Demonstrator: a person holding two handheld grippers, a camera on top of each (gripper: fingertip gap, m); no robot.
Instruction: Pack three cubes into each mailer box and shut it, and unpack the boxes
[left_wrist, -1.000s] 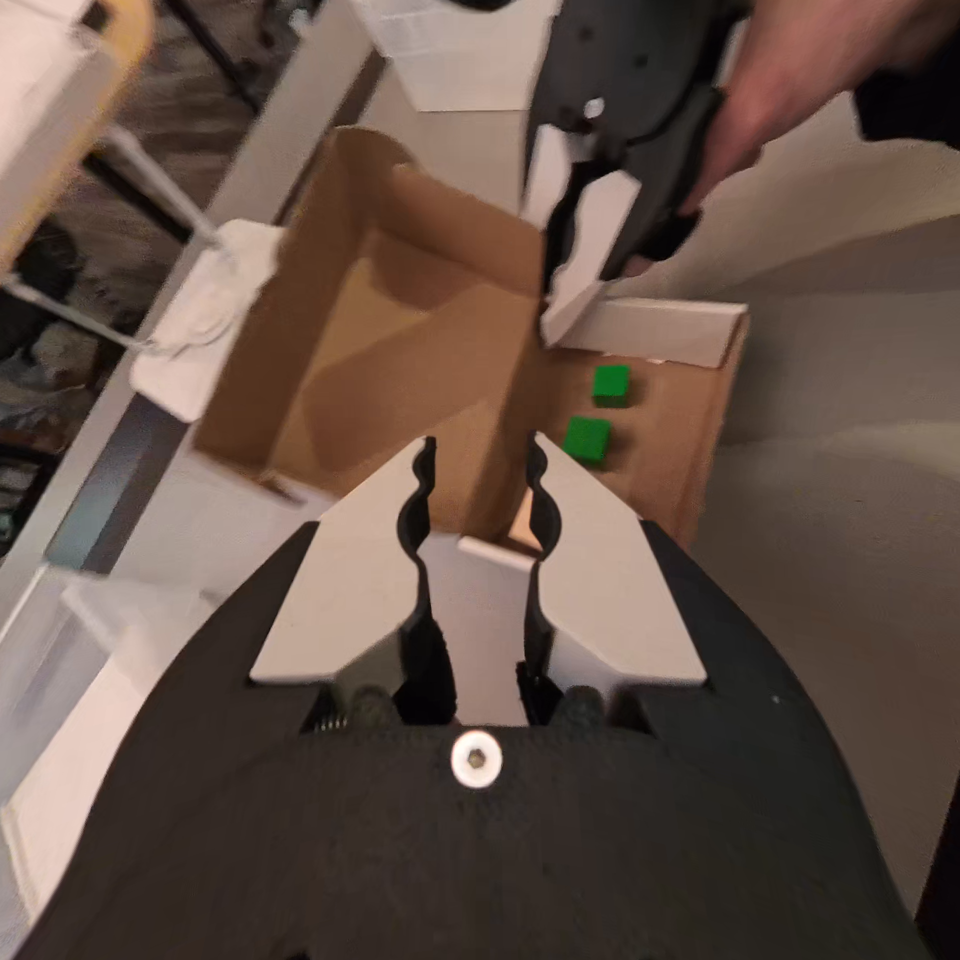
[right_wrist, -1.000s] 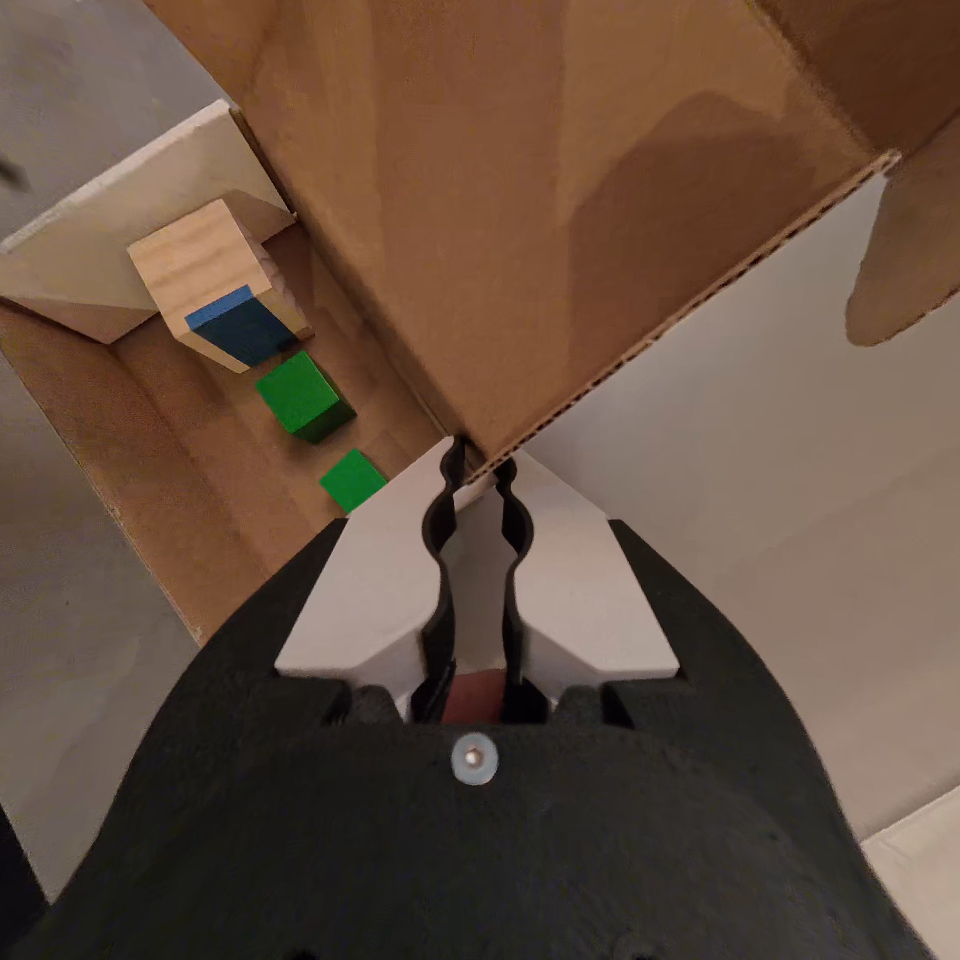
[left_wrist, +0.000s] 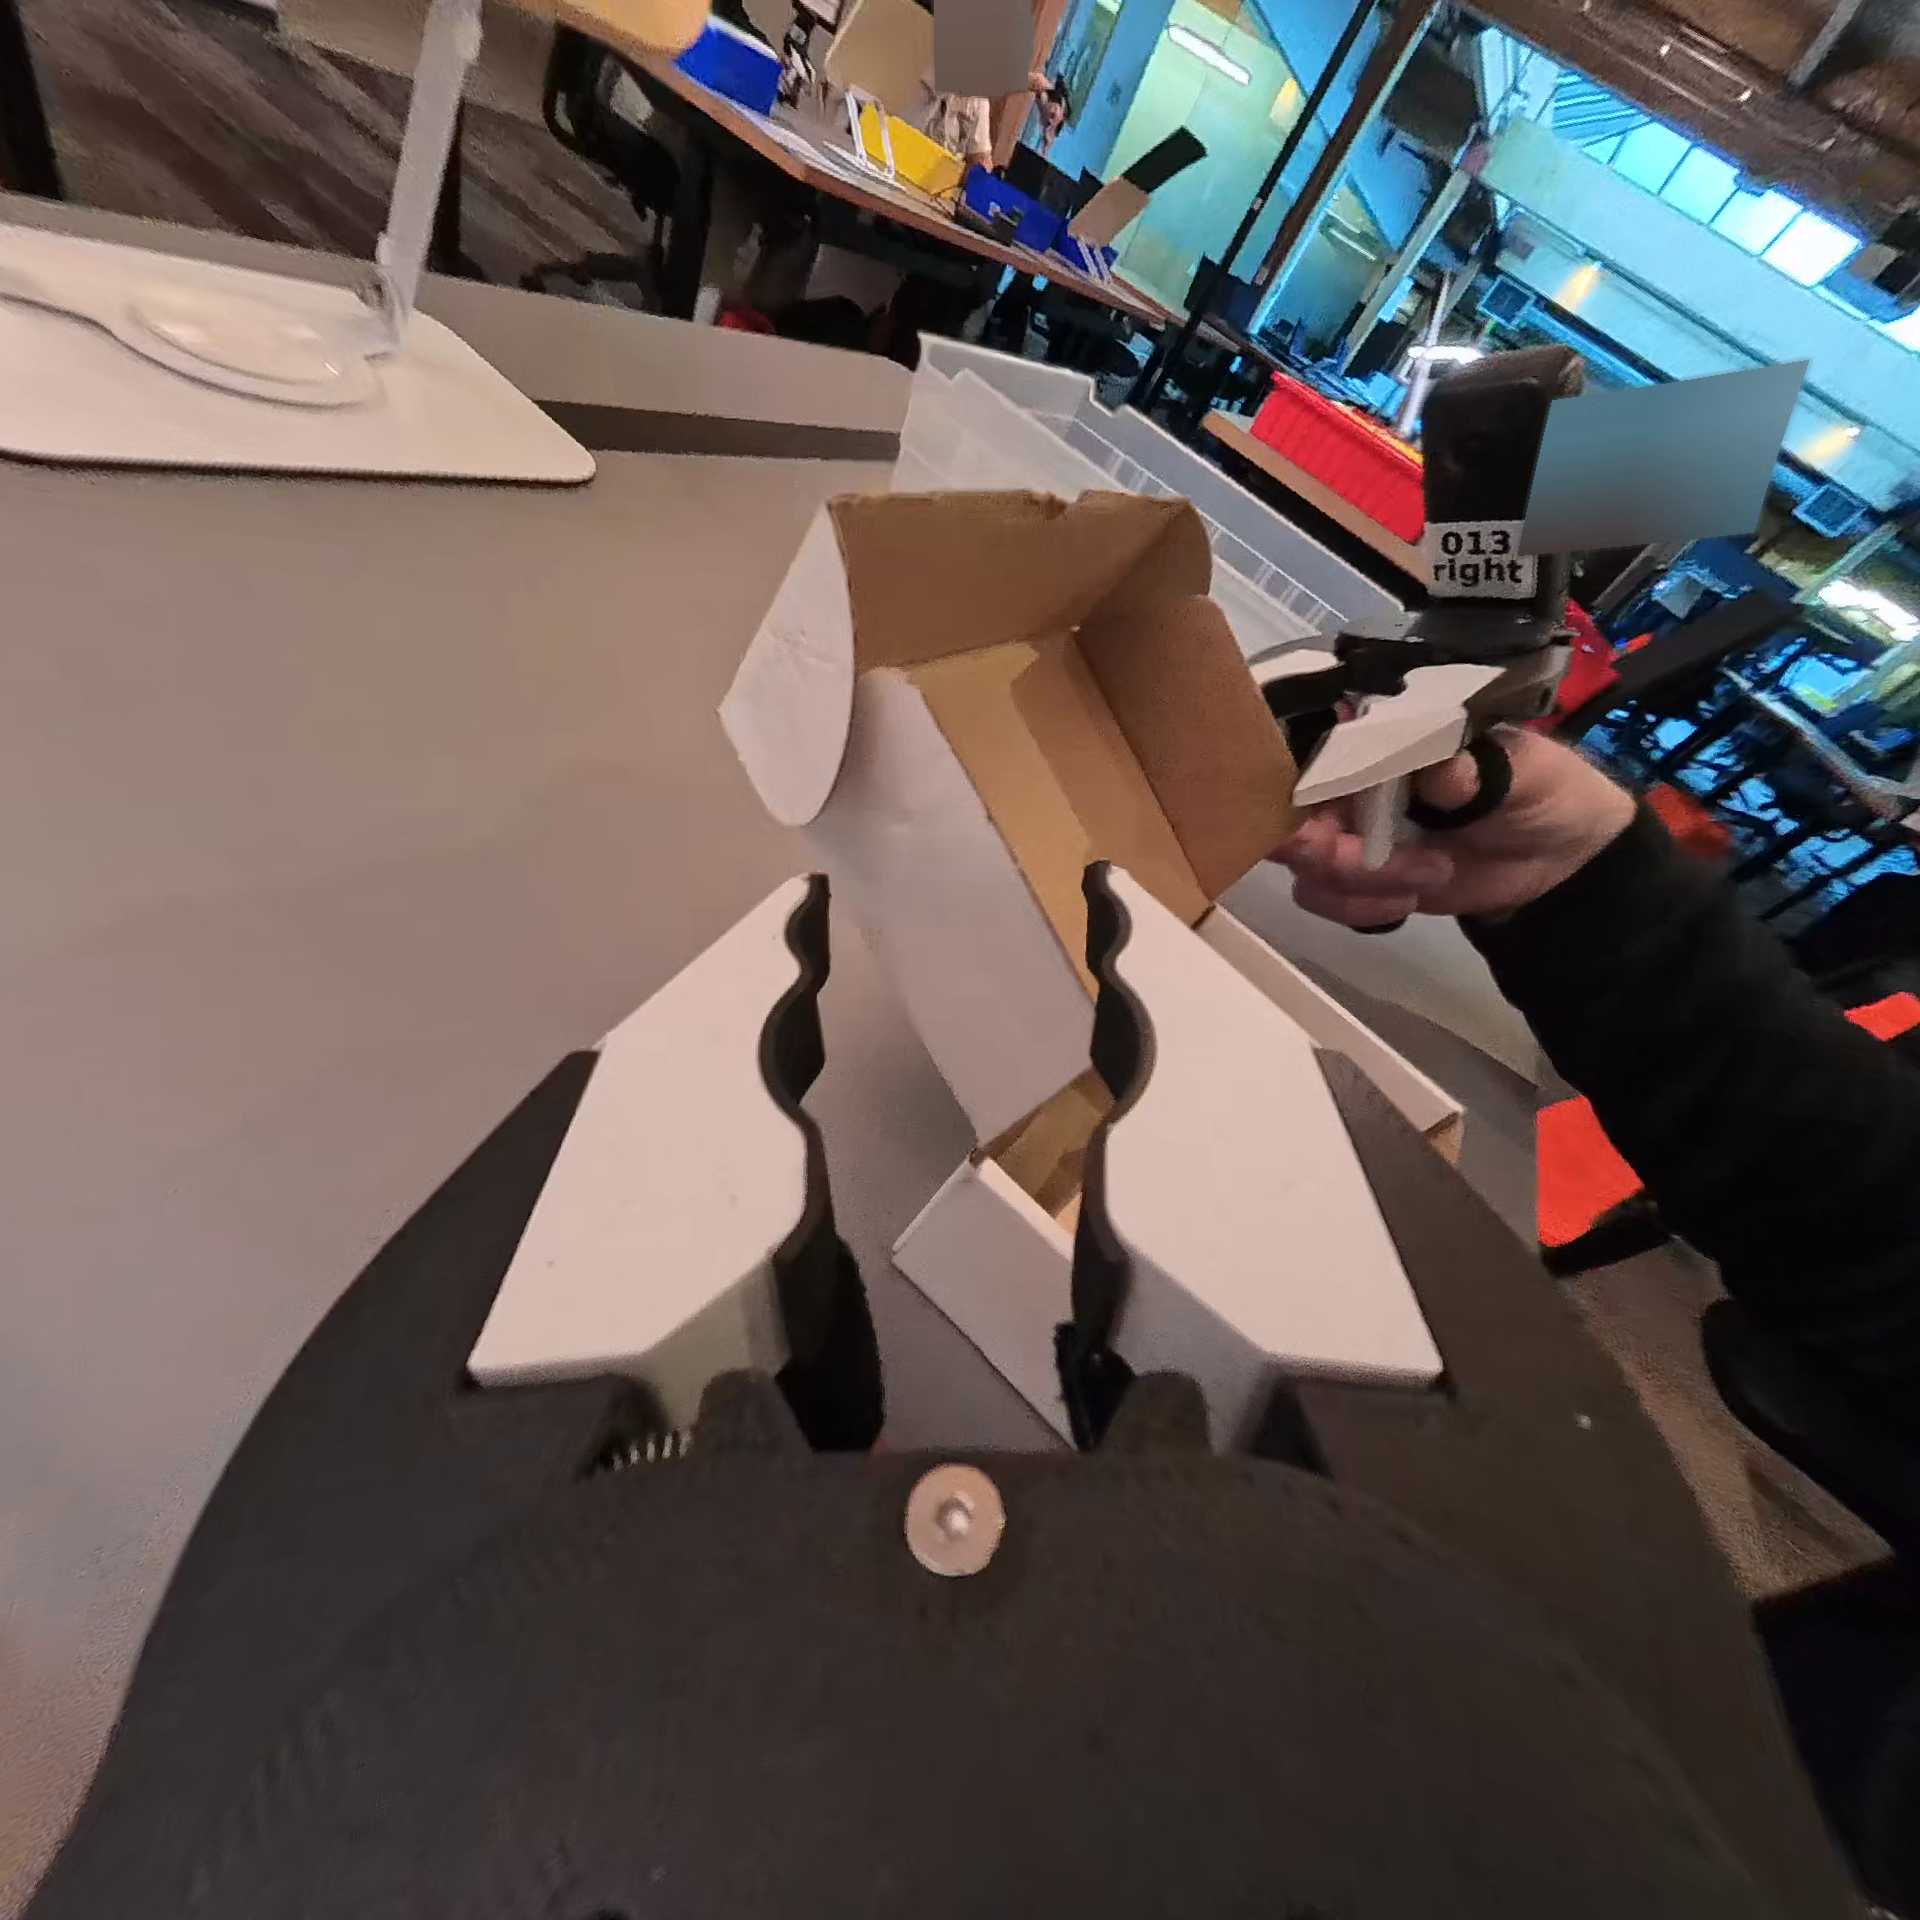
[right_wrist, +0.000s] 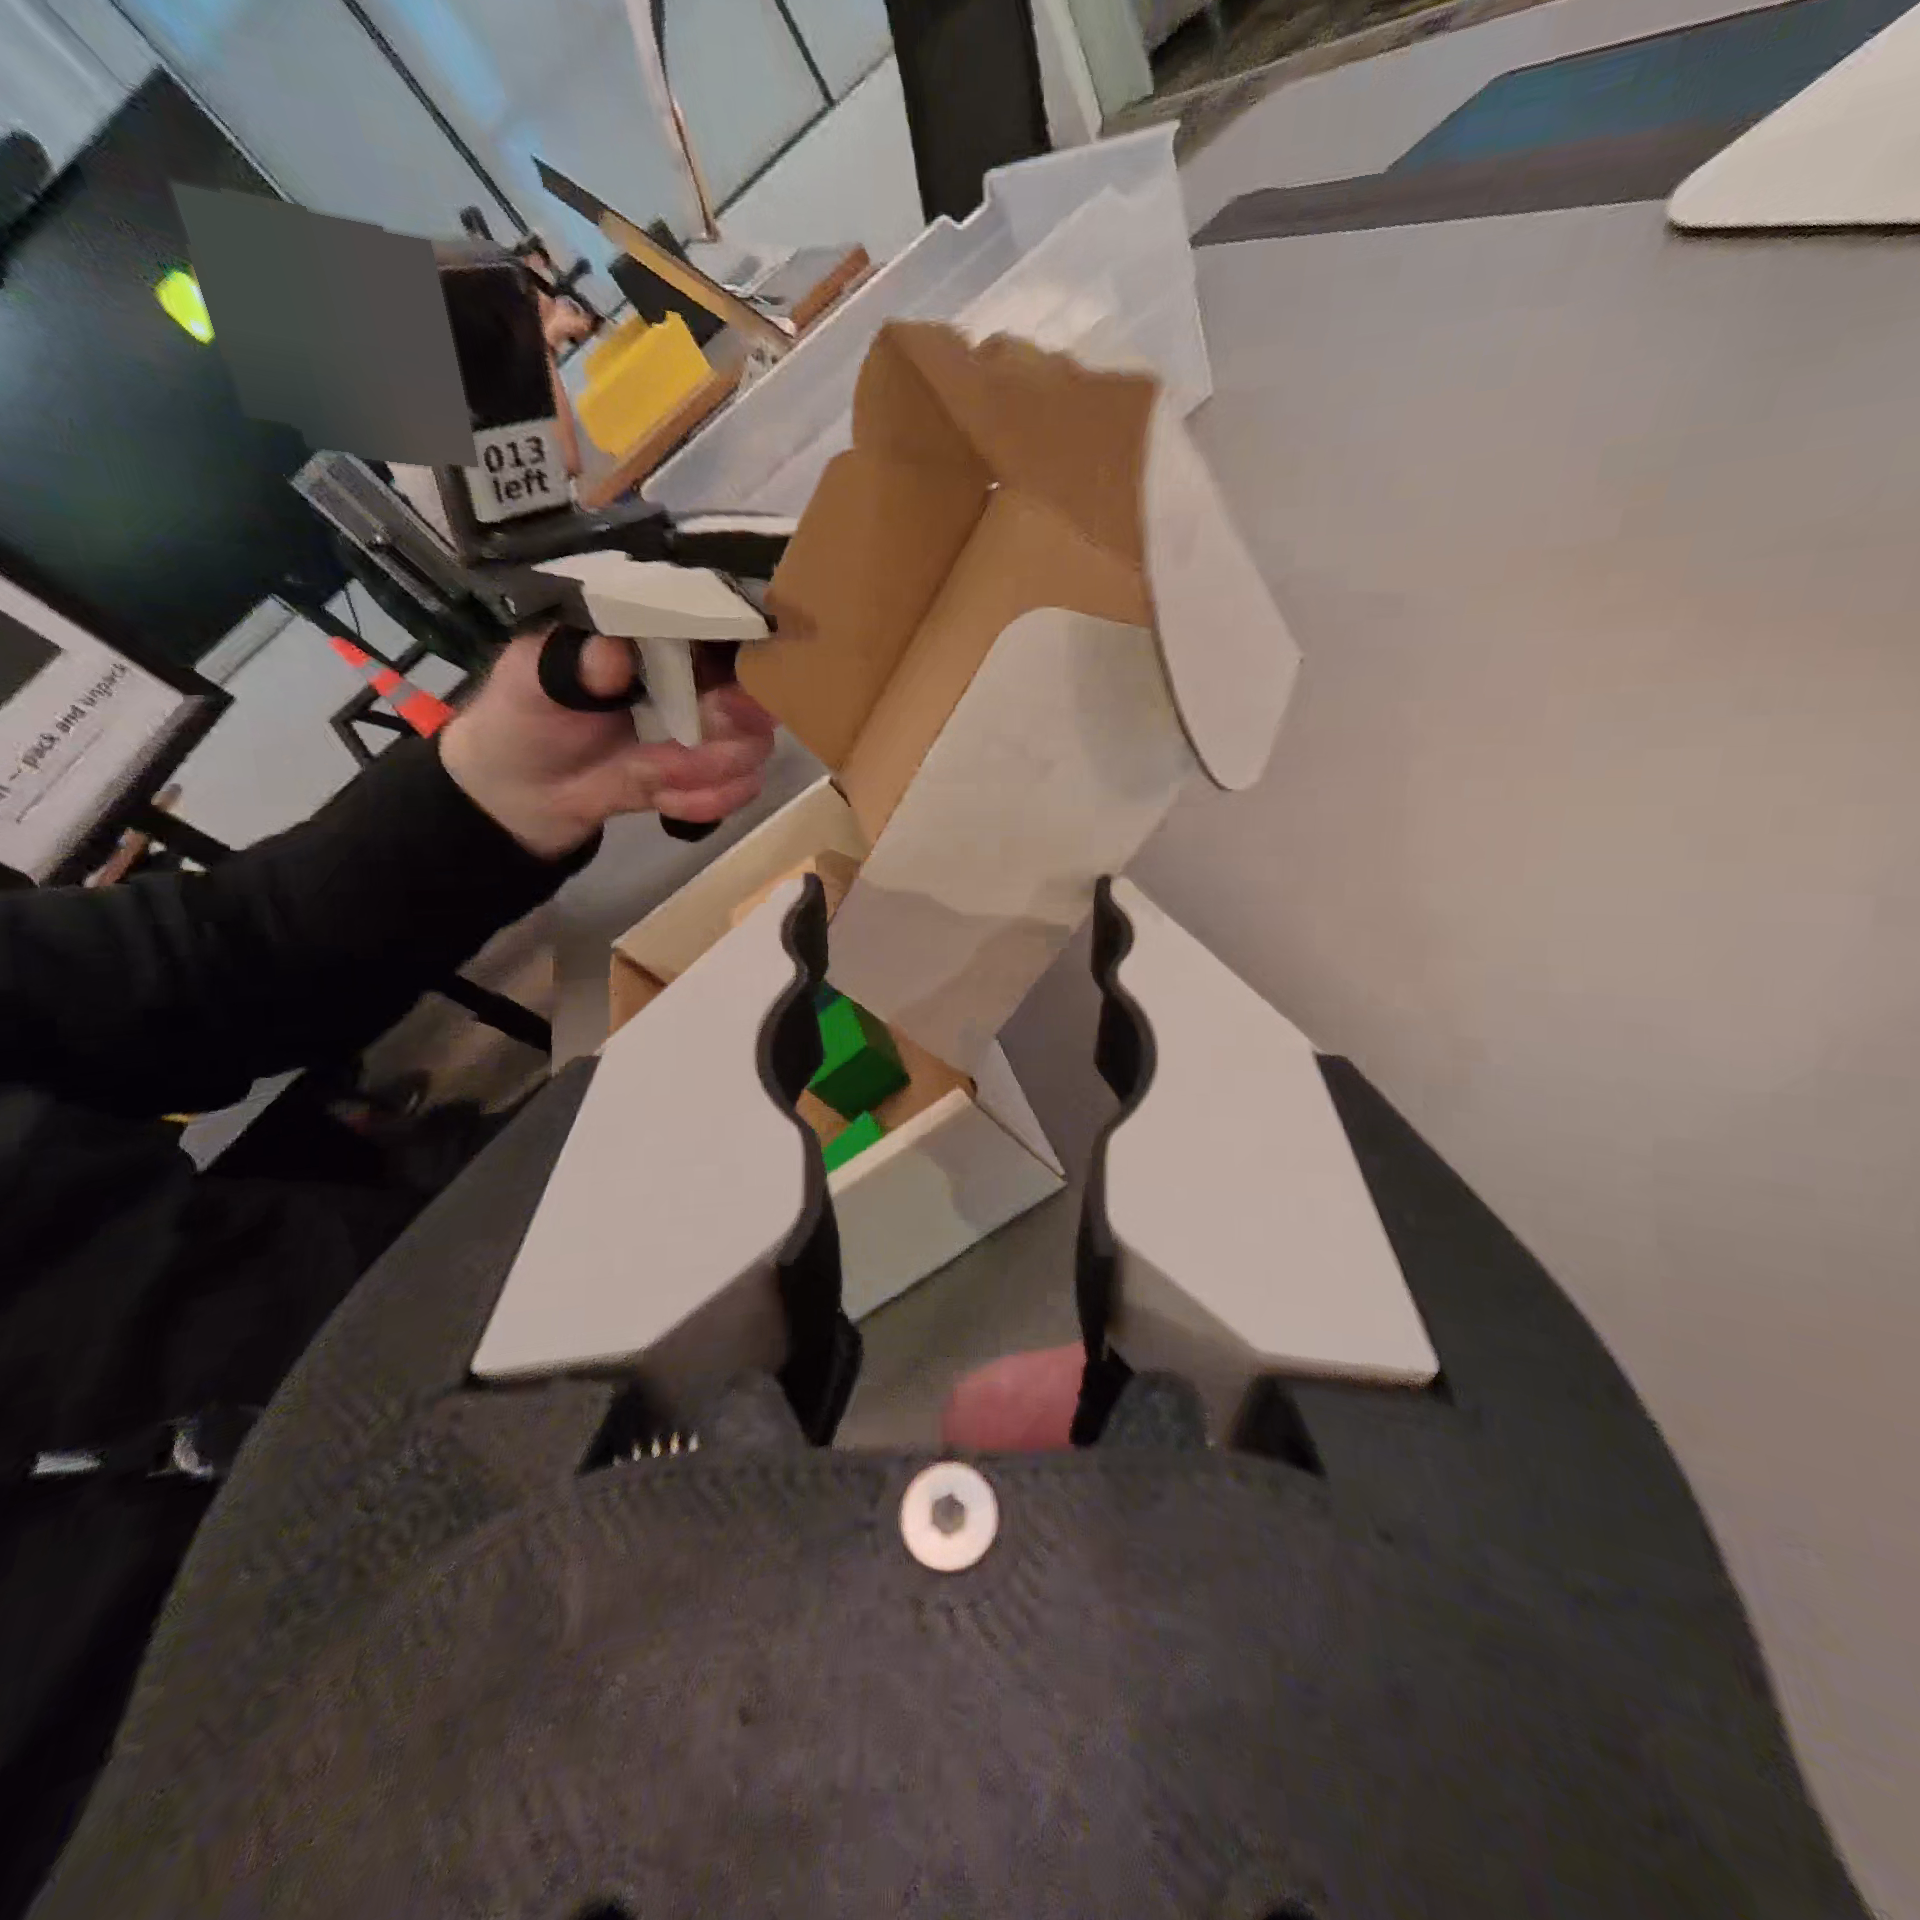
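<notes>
Both jaws stand wide apart, and nothing is gripped by the left gripper or the right gripper. Between them the mailer box rests on the grey table, its white lid reared up over it, brown inside. Green cubes lie within. Unsupported, the lid could be dropped shut or the box tipped.

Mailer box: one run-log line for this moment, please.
mailer box: lid up | green cubes: inside | left gripper: open | right gripper: open
</notes>
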